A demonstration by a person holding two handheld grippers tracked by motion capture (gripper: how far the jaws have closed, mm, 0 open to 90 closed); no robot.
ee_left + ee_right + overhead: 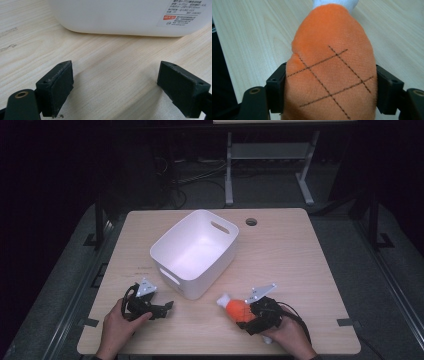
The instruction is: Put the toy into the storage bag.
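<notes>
Right gripper (250, 314) clamps orange plush toy (236, 309) low over table (300, 265), near front edge, right of white bin (195, 252). Right gripper view adds crosshatch stitching on toy (332, 70), jaws pressing both sides. Left gripper (167, 307) spread wide, holding nothing; left gripper view reveals printed label (186, 11) on bin wall (112, 15).

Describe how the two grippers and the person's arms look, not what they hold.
Both grippers are black, each topped by a grey three-cornered plate. The left gripper has two blocky jaws with flat, scuffed pads, small screw holes and a brass-ringed hole on its arm. The right gripper has the same jaws and brass-ringed holes; a black cable trails from it. No sleeves show on the forearms.
</notes>
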